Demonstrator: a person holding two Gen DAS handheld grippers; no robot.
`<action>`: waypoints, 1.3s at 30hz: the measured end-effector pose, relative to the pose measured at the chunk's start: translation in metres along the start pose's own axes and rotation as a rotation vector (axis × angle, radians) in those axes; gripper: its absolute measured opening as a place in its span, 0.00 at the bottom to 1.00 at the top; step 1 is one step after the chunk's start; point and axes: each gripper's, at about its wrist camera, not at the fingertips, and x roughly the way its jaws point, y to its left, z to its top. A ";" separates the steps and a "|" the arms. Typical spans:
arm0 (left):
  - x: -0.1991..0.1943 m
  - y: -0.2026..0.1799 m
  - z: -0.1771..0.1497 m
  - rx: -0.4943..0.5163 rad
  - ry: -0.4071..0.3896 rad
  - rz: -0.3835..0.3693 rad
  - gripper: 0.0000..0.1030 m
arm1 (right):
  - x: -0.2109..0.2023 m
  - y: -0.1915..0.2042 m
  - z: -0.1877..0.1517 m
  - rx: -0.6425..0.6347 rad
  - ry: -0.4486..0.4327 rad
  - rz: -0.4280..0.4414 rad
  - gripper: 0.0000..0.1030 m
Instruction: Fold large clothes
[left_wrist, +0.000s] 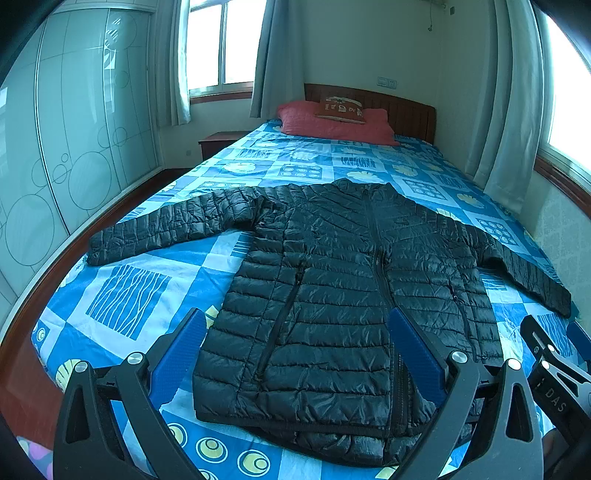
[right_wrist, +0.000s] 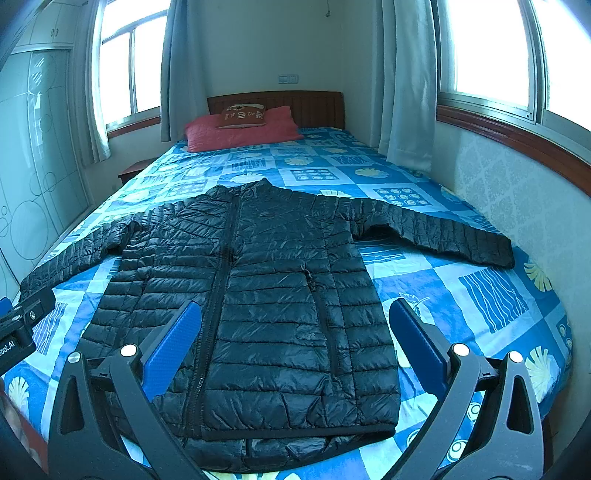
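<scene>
A black quilted puffer jacket lies flat and zipped on the blue patterned bed, collar toward the headboard, both sleeves spread out sideways. My left gripper hovers open over the hem's left half, blue pads wide apart with nothing between them. My right gripper is open too, above the hem's right half and empty. The right gripper's black body shows at the lower right of the left wrist view, and the left gripper's body shows at the left edge of the right wrist view.
A red pillow with a small brown cushion lies at the wooden headboard. A sliding wardrobe stands left of the bed, with a nightstand beyond. Curtains and windows line the far and right walls.
</scene>
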 end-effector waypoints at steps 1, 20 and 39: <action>0.000 0.000 0.000 0.000 0.000 0.000 0.95 | -0.001 0.001 0.000 0.000 0.000 0.000 0.98; 0.000 0.001 -0.002 -0.001 0.003 -0.002 0.95 | 0.005 0.007 -0.003 -0.005 0.010 0.006 0.98; 0.025 0.012 -0.006 -0.036 0.040 0.013 0.95 | 0.028 -0.005 -0.004 0.032 0.050 0.010 0.98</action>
